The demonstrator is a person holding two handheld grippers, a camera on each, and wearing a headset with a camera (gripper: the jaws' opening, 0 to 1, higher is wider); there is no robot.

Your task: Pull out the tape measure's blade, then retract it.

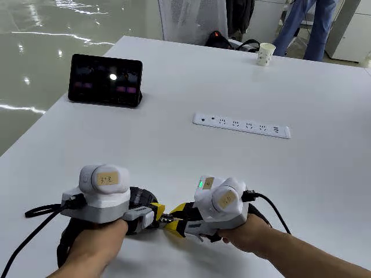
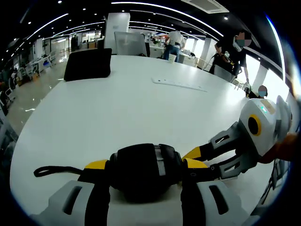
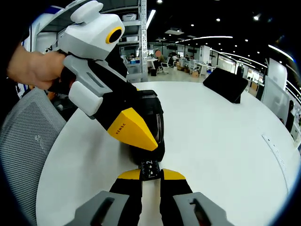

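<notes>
Fingers of the left gripper (image 2: 146, 165) are closed around the black tape measure (image 2: 146, 181). One yellow tip presses each side of its case, which rests on the white bench (image 1: 232, 168). A black wrist strap (image 2: 51, 170) trails from the case, lying on the bench out past the left gripper's fingers. The right gripper (image 3: 150, 175) meets the left one almost tip to tip. Its fingers are pinched shut on the end of the blade (image 3: 149, 168), and just a short bit of blade shows between those fingers and the mouth of the case. Far beyond both pairs of fingers, well apart from them, lie a white power strip (image 1: 242, 124) and a dark tablet (image 1: 105, 80) propped up on its edge. A paper cup (image 1: 265, 54) stands farther off still, near the bench's far edge.
</notes>
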